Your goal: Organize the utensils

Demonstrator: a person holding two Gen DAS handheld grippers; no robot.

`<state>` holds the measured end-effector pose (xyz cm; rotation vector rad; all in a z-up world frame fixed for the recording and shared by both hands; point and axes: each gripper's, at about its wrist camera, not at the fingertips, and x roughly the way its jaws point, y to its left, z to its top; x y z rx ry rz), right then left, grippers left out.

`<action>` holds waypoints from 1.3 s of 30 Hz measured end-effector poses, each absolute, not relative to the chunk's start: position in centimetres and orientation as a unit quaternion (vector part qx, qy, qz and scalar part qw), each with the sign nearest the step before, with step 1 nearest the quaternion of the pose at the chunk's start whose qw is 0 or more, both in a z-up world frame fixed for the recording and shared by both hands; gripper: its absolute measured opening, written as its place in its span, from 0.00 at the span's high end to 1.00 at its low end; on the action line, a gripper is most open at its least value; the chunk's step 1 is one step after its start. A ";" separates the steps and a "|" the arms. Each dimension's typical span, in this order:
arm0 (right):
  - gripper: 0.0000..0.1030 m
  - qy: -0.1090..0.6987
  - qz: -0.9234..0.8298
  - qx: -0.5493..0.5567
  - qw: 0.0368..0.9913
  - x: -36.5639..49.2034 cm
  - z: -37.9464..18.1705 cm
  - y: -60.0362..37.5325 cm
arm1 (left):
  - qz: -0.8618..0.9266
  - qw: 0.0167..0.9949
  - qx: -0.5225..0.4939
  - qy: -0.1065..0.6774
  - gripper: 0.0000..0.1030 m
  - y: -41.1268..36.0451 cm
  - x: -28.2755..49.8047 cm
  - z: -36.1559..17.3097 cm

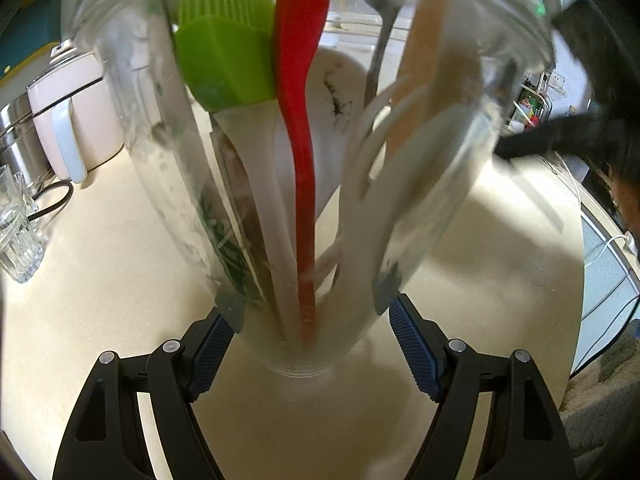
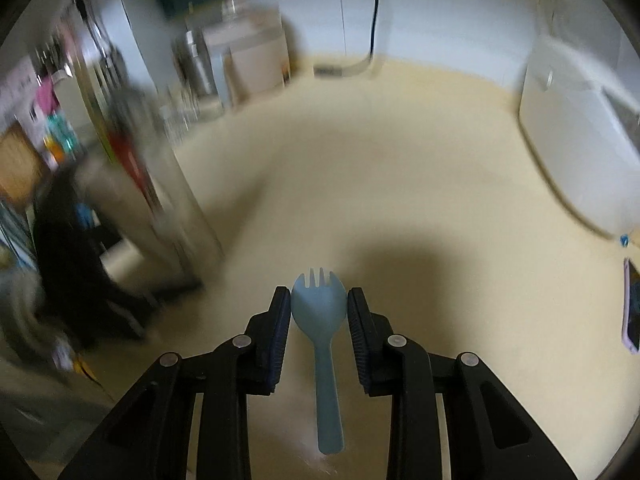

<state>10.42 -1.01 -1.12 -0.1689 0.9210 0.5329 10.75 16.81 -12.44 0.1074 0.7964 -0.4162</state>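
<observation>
Cream countertop (image 2: 400, 184), clear utensil jar (image 1: 160, 128), drinking glass (image 1: 16, 236), white box (image 2: 576, 152), phone (image 2: 631, 308)

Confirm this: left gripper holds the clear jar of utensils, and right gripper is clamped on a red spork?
Not quite: the spork in the right gripper is pale blue, as the right wrist view shows. The left gripper does hold the clear jar.

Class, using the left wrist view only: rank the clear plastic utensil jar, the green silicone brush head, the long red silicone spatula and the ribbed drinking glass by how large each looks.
1. Clear plastic utensil jar
2. Long red silicone spatula
3. Green silicone brush head
4. Ribbed drinking glass

The glass is cut off by the frame edge and stands farther away, so its rank is unsure.
</observation>
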 end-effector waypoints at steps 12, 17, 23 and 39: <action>0.72 0.297 0.413 0.088 0.856 11.5 10.5 6.6 | -0.202 0.899 0.051 0.385 0.22 16.8 10.7 -12.5; 0.72 0.320 0.440 0.130 0.829 12.6 7.5 10.2 | -0.206 0.894 0.054 0.394 0.22 17.2 10.2 -13.1; 0.71 0.331 0.429 0.158 0.825 13.3 4.6 11.2 | -0.212 0.891 0.051 0.398 0.22 17.6 9.8 -13.4; 0.71 0.299 0.408 0.094 0.857 10.1 3.3 11.6 | -0.231 0.887 0.041 0.398 0.22 19.3 10.5 -13.2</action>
